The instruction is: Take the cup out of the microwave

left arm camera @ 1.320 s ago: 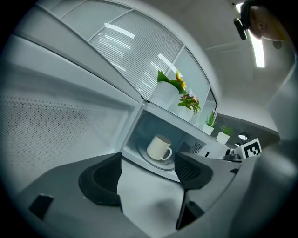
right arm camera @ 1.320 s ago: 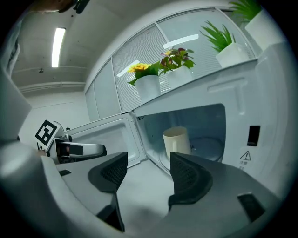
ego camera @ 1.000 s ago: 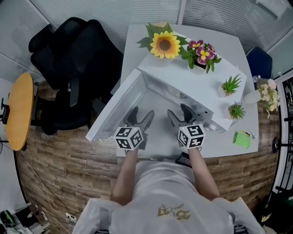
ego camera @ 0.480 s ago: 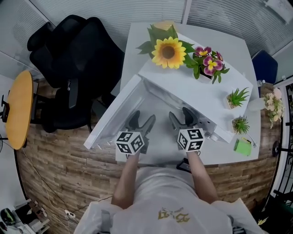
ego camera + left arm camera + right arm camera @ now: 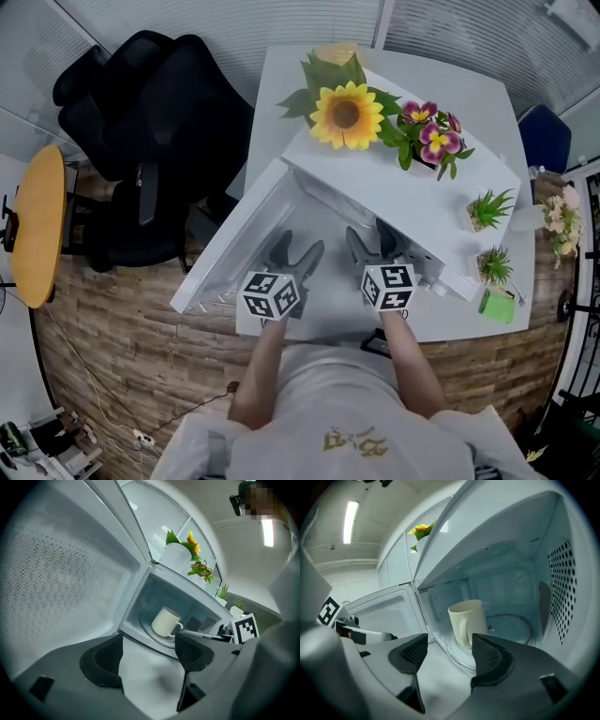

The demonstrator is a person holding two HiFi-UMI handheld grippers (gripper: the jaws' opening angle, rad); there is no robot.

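Cup (image 5: pixel 469 620): cream, smooth, straight-sided mug with a loop handle, upright on the turntable (image 5: pixel 513 623) inside the microwave (image 5: pixel 403 178), near its front.
Turntable: clear glass disc, round and glossy.
Microwave: white box with a dotted vent wall; its door (image 5: pixel 234 239) is swung wide.
Right gripper (image 5: pixel 450 644): black ribbed pads spread apart, empty, just outside the opening.
Left gripper (image 5: pixel 149 644): jaws wide, nothing between them.
Change: both grippers have eased slightly lower (hardly any nearer), so the reach-in is probably still to come.
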